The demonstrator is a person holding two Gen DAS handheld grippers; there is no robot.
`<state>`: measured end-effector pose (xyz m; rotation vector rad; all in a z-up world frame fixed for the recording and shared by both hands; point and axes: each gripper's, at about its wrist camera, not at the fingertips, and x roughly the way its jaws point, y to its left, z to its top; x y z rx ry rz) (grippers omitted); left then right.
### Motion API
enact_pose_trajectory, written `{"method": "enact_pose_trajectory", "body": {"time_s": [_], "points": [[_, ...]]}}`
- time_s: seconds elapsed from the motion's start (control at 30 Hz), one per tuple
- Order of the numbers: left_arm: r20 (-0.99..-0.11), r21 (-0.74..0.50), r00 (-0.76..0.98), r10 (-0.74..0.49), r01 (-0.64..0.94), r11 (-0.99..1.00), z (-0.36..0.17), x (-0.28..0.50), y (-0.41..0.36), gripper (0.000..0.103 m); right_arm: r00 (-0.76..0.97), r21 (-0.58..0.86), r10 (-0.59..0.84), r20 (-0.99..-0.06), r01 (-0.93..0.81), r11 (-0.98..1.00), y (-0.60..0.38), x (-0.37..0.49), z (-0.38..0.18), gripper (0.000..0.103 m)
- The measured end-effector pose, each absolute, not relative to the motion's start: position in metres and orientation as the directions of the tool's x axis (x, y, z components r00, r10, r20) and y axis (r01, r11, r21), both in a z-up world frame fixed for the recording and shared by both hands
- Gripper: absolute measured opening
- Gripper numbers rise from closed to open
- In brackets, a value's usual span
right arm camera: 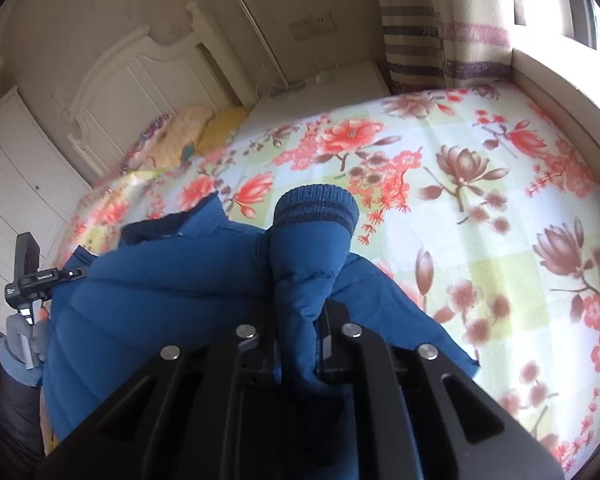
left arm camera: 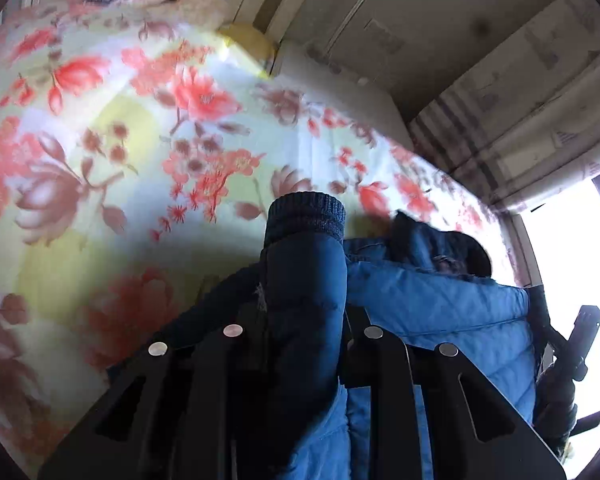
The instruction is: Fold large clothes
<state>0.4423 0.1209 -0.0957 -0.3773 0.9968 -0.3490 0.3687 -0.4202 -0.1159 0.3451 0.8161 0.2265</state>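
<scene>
A blue puffer jacket (left arm camera: 432, 304) hangs above a bed with a floral sheet (left arm camera: 140, 140). My left gripper (left arm camera: 304, 320) is shut on one sleeve (left arm camera: 306, 276), whose dark ribbed cuff (left arm camera: 306, 214) sticks out past the fingers. My right gripper (right arm camera: 300, 312) is shut on the other sleeve (right arm camera: 308, 264), whose ribbed cuff (right arm camera: 316, 206) points forward. The jacket body (right arm camera: 148, 288) spreads to the left in the right wrist view. The other gripper shows at the right edge of the left wrist view (left arm camera: 584, 332) and at the left edge of the right wrist view (right arm camera: 28, 276).
The floral sheet (right arm camera: 480, 200) covers the bed. Pillows (right arm camera: 188, 128) lie at the white headboard (right arm camera: 140, 76). A striped curtain (right arm camera: 416, 36) and a bright window (right arm camera: 580, 4) are on the right. White wardrobe doors (right arm camera: 16, 184) stand at the left.
</scene>
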Motion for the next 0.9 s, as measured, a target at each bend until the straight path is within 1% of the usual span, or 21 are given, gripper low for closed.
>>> {"method": "enact_pose_trajectory", "body": {"time_s": [0.13,0.2,0.27,0.3,0.33,0.37,0.4,0.43,0.5,0.53,0.57,0.6,0.63,0.67,0.7,0.73,0.77,0.83,0.9], "points": [[-0.681,-0.442,0.582,-0.445,0.158,0.883,-0.051,0.432,0.121,0.023,0.738,0.364,0.327,-0.591,-0.118,0.924,-0.418,0.353,-0.068,0.01],[-0.714,-0.412,0.566,-0.413,0.137,0.901,-0.056,0.445,0.114,0.023,0.743,0.358,0.316,-0.591,-0.11,0.927,-0.419,0.362,-0.064,0.01],[-0.782,-0.383,0.496,-0.377,0.094,0.919,-0.091,0.463,0.108,0.023,0.687,0.361,0.304,-0.66,-0.065,0.93,-0.42,0.385,-0.093,0.01],[-0.802,-0.382,0.465,-0.375,0.085,0.92,-0.109,0.468,0.108,0.03,0.653,0.368,0.303,-0.694,-0.04,0.929,-0.419,0.394,-0.111,0.012],[-0.806,-0.401,0.446,-0.39,0.074,0.913,-0.125,0.47,0.109,0.037,0.611,0.392,0.316,-0.726,-0.01,0.92,-0.421,0.402,-0.138,0.016],[-0.769,-0.442,0.483,-0.418,0.069,0.894,-0.128,0.467,0.115,0.038,0.606,0.42,0.332,-0.723,0.003,0.908,-0.422,0.401,-0.148,0.027],[-0.756,-0.467,0.488,-0.436,0.064,0.882,-0.128,0.465,0.12,0.039,0.622,0.471,0.358,-0.696,0.02,0.882,-0.431,0.397,-0.152,0.029],[-0.747,-0.483,0.494,-0.445,0.057,0.874,-0.127,0.463,0.124,0.04,0.631,0.487,0.359,-0.688,0.034,0.873,-0.436,0.394,-0.151,0.032],[-0.757,-0.437,0.533,-0.378,0.017,0.899,-0.116,0.457,0.13,0.057,0.639,0.46,0.312,-0.703,0.076,0.884,-0.441,0.387,-0.143,0.057],[-0.746,-0.409,0.577,-0.333,-0.002,0.913,-0.105,0.45,0.132,0.057,0.652,0.446,0.291,-0.7,0.081,0.891,-0.442,0.382,-0.136,0.057],[-0.716,-0.384,0.635,-0.29,-0.01,0.923,-0.088,0.441,0.133,0.058,0.673,0.438,0.281,-0.685,0.071,0.896,-0.442,0.376,-0.126,0.057],[-0.688,-0.362,0.678,-0.26,-0.009,0.932,-0.074,0.432,0.133,0.06,0.706,0.416,0.26,-0.659,0.055,0.908,-0.441,0.368,-0.11,0.057],[-0.653,-0.336,0.721,-0.234,0.001,0.942,-0.056,0.425,0.128,0.066,0.726,0.393,0.242,-0.643,0.043,0.918,-0.439,0.364,-0.099,0.057],[-0.617,-0.318,0.754,-0.226,0.024,0.948,-0.039,0.418,0.119,0.083,0.751,0.356,0.225,-0.621,0.015,0.934,-0.429,0.361,-0.081,0.057],[-0.597,-0.304,0.771,-0.221,0.038,0.952,-0.028,0.414,0.108,0.099,0.762,0.336,0.226,-0.607,-0.012,0.942,-0.42,0.36,-0.071,0.057],[-0.582,-0.286,0.781,-0.226,0.064,0.956,-0.015,0.411,0.092,0.099,0.77,0.312,0.238,-0.593,-0.052,0.949,-0.407,0.361,-0.06,0.057],[-0.587,-0.266,0.776,-0.232,0.087,0.96,-0.008,0.411,0.079,0.099,0.77,0.282,0.252,-0.587,-0.097,0.954,-0.389,0.364,-0.052,0.057],[-0.626,-0.19,0.742,-0.239,0.152,0.97,-0.001,0.416,0.037,0.099,0.752,0.231,0.274,-0.6,-0.165,0.959,-0.352,0.374,-0.046,0.059],[-0.669,-0.112,0.707,-0.23,0.209,0.971,-0.011,0.424,-0.003,0.099,0.725,0.172,0.276,-0.631,-0.216,0.961,-0.314,0.386,-0.051,0.06]]}}
